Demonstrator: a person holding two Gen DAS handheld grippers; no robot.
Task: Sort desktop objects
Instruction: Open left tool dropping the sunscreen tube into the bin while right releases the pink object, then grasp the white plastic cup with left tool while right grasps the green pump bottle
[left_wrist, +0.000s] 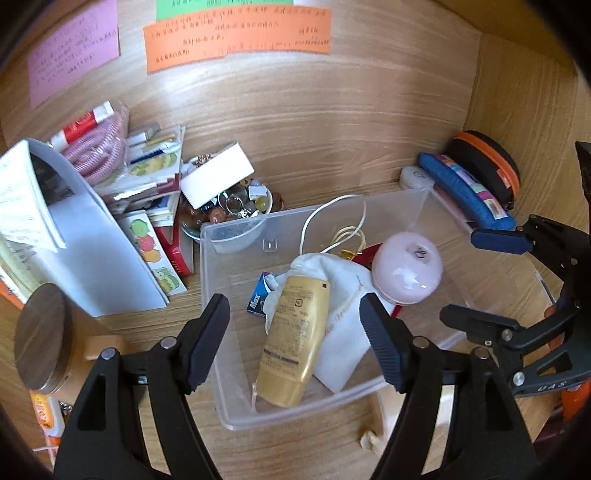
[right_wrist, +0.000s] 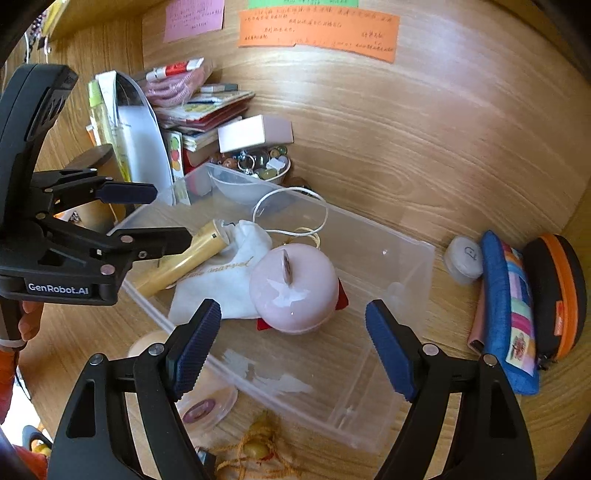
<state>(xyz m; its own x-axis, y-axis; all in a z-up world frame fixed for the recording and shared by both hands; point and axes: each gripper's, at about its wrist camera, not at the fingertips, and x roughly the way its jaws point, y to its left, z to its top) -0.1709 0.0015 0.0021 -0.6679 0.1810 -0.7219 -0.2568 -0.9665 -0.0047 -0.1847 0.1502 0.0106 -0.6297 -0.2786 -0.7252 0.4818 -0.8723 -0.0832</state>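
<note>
Partly, white pouch (left_wrist: 343, 306) hides red item (right_wrist: 341, 297).

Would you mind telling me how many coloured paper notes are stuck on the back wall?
3: pink note at left, orange note in the middle, green note above it, mostly cut off. More may lie outside the frame.

Clear bin (right_wrist: 413, 280) open-topped, right half bare; pink jar (right_wrist: 293, 291), gold tube (left_wrist: 293, 341) crowd left.

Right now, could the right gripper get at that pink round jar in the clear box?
Probably yes: the right gripper is open, the pink jar sits just ahead between its fingers, and the clear box has no lid.
</note>
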